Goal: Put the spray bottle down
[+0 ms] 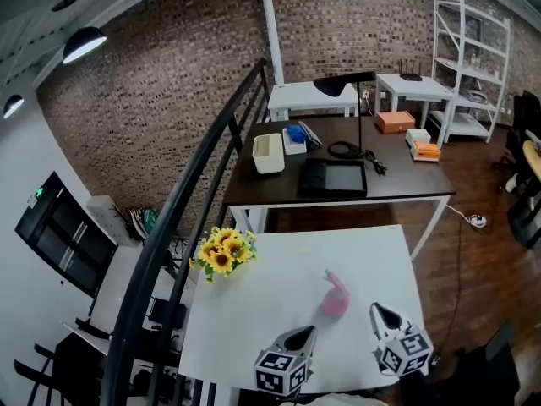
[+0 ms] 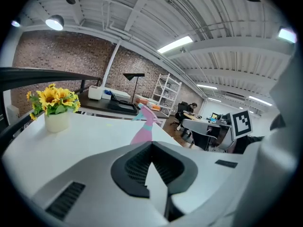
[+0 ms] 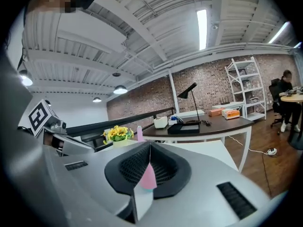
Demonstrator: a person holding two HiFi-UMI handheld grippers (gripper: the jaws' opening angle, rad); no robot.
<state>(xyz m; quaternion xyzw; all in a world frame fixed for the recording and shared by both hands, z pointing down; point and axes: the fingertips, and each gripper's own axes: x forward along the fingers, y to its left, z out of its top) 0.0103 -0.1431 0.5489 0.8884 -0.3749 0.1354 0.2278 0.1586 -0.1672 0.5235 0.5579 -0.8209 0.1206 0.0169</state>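
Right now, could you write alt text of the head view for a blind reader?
A pink spray bottle stands free on a white table, just beyond the tips of the left gripper and the right gripper, both shut and empty. Potted sunflowers sit at the table's left edge; a dark desk stands behind.

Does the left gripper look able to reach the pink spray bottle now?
Probably yes: the pink spray bottle stands just ahead of the left gripper, with only bare white table between them; its shut jaws must open first.
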